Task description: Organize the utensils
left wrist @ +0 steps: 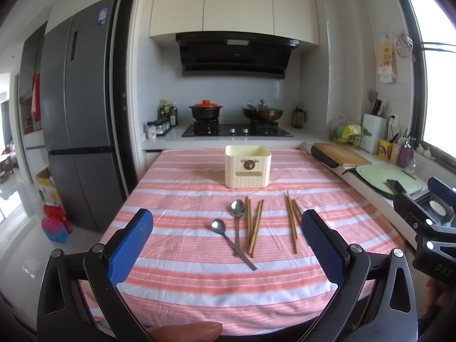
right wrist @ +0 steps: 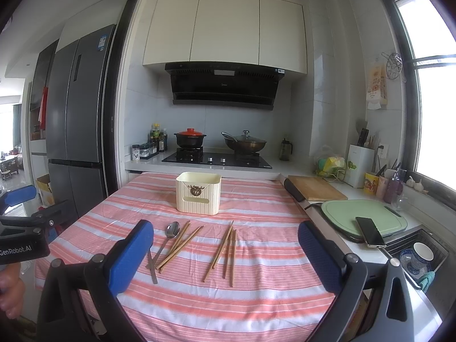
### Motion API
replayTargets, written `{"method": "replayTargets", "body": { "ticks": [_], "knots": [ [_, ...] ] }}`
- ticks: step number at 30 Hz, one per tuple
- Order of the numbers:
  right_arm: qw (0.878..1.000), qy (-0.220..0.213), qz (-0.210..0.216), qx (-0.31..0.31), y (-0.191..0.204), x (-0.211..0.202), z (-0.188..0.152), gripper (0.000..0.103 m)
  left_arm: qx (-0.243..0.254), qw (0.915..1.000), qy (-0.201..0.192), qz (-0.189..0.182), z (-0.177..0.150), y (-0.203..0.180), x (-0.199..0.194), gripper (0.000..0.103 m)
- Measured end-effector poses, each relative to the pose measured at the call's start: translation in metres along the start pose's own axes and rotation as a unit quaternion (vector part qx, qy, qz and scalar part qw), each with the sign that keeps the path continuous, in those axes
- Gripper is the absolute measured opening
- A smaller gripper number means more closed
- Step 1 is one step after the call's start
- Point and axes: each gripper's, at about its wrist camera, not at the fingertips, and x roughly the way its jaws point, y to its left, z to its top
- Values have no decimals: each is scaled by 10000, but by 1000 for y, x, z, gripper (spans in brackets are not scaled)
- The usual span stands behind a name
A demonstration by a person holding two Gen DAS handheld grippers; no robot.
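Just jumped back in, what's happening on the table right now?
Nothing is picked up yet. Both the left gripper and right gripper hover open over the pink striped tablecloth. Two metal spoons and the wooden chopsticks lie loose in front of the cream ribbed plastic holder.

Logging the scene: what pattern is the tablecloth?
Pink and white stripes on the tablecloth; clearest in the left wrist view.
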Motion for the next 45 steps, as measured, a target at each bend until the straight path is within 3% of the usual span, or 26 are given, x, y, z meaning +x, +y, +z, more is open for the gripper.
{"method": "replayTargets", "body": {
  "ticks": [45],
  "knots": [
    [10000, -1, -8, 59, -5, 3, -2, 103, 55, 9999, 111, -23, -7, -5, 7, 103]
  ]
}}
